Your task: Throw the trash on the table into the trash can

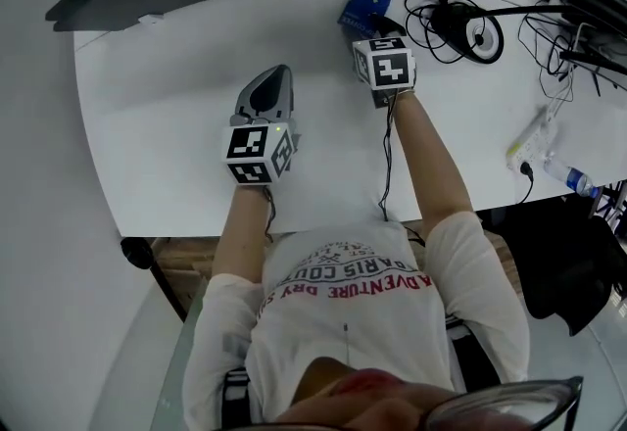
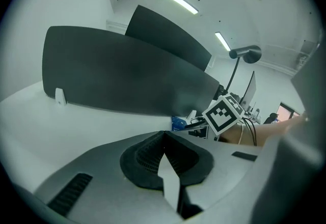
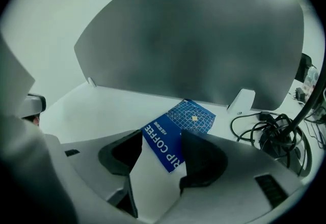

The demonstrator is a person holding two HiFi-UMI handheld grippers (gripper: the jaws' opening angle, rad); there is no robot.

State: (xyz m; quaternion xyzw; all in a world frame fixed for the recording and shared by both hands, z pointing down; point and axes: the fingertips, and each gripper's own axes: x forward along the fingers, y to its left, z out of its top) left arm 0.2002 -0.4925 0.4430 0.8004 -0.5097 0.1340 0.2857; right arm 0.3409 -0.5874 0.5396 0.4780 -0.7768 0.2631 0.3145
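One blue coffee packet (image 3: 179, 130) on white table (image 3: 97, 111), between spread right fingers (image 3: 205, 161), left fingers (image 2: 143, 156) pressed together.

- Bright, even overhead light in the head view; white table (image 1: 176, 116) close to washed out, with only faint, soft shadows.
- Two glowing ceiling light strips (image 2: 177, 0) at upper middle of the left gripper view.
- Strong fisheye bending and dark rounded corners in both gripper views.
- Soft, unfocused near foreground there; cool, slightly hazy cast.
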